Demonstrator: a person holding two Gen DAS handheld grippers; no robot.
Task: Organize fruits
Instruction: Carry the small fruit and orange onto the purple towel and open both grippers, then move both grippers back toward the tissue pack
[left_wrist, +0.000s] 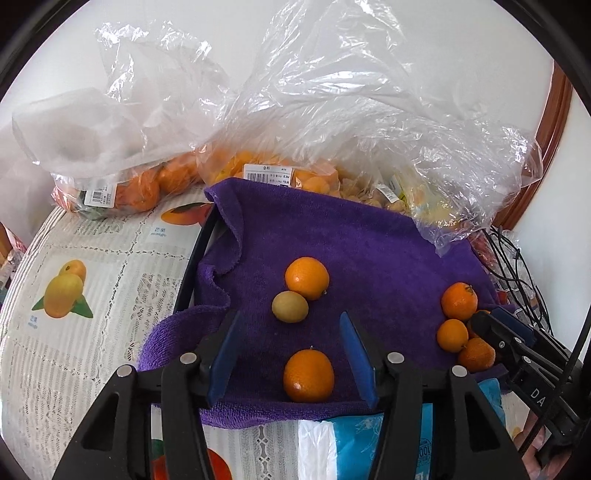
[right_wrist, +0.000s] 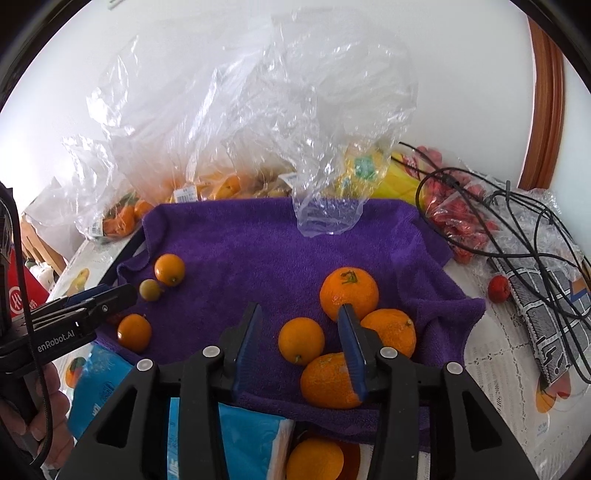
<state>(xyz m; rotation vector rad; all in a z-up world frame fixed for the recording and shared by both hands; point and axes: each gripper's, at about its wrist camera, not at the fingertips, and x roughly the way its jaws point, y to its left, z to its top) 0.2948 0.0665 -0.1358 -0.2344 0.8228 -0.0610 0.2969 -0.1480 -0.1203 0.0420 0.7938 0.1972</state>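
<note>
A purple towel (left_wrist: 369, 251) (right_wrist: 240, 240) covers a tray. Three small fruits lie at its left: an orange kumquat (left_wrist: 306, 277) (right_wrist: 169, 268), a yellow-green one (left_wrist: 290, 306) (right_wrist: 150, 290) and a nearer orange one (left_wrist: 308, 374) (right_wrist: 134, 331). My left gripper (left_wrist: 290, 314) (right_wrist: 125, 295) is open; the nearer kumquat lies between its pads, untouched. At the right sit three mandarins (right_wrist: 349, 291) (right_wrist: 391, 330) (right_wrist: 327, 380) and a small orange fruit (right_wrist: 301, 339). My right gripper (right_wrist: 299, 308) (left_wrist: 487, 325) is open around that small fruit, with gaps on both sides.
Clear plastic bags of fruit (left_wrist: 258, 173) (right_wrist: 207, 192) crowd the back edge. A bag of red fruit (right_wrist: 461, 221), black cables (right_wrist: 517, 206) and a loose red fruit (right_wrist: 498, 288) lie at the right. A blue tissue pack (right_wrist: 251, 435) and an orange (right_wrist: 314, 459) sit in front.
</note>
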